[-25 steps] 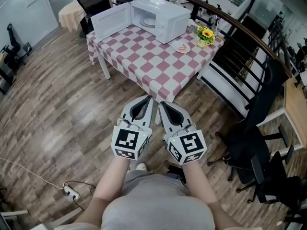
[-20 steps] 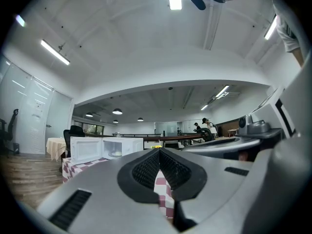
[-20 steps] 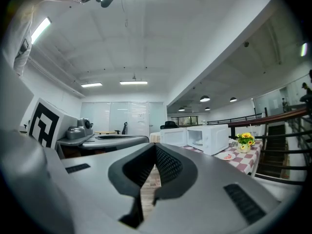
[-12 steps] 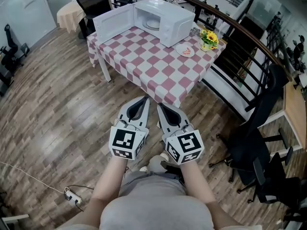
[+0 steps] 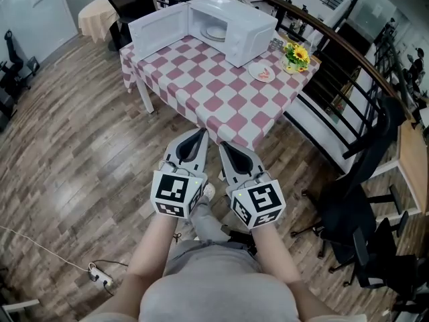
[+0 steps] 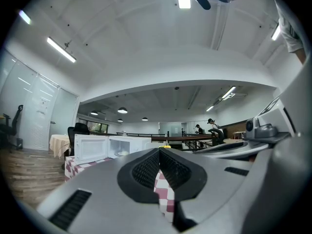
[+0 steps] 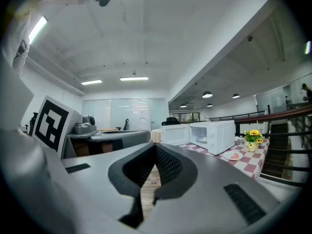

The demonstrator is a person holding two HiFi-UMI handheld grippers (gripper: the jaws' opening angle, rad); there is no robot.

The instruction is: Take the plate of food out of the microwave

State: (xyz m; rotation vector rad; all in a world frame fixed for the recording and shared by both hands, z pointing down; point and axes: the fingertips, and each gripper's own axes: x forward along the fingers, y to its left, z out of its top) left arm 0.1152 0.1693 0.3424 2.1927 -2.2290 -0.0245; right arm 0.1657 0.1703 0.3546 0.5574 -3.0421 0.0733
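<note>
A white microwave (image 5: pixel 231 20) stands at the far end of a red-and-white checkered table (image 5: pixel 221 99), its door (image 5: pixel 155 25) swung open to the left. A white plate (image 5: pixel 216 32) rests inside it; the left gripper view shows that plate (image 6: pixel 121 153) too. A second plate with food (image 5: pixel 262 73) lies on the table to the microwave's right. My left gripper (image 5: pixel 201 135) and right gripper (image 5: pixel 223 146) hover side by side over the wooden floor, short of the table's near edge, both shut and empty. The right gripper view shows the microwave (image 7: pixel 214 135) far ahead.
A pot of yellow flowers (image 5: pixel 295 56) stands by the food plate. A dark railing (image 5: pixel 348 52) runs behind and right of the table. Black office chairs (image 5: pixel 362 200) stand on the right. A power strip (image 5: pixel 100 278) lies on the floor at lower left.
The table and microwave have shifted slightly in the head view as the person steps toward them. Both grippers stay shut and held together.
</note>
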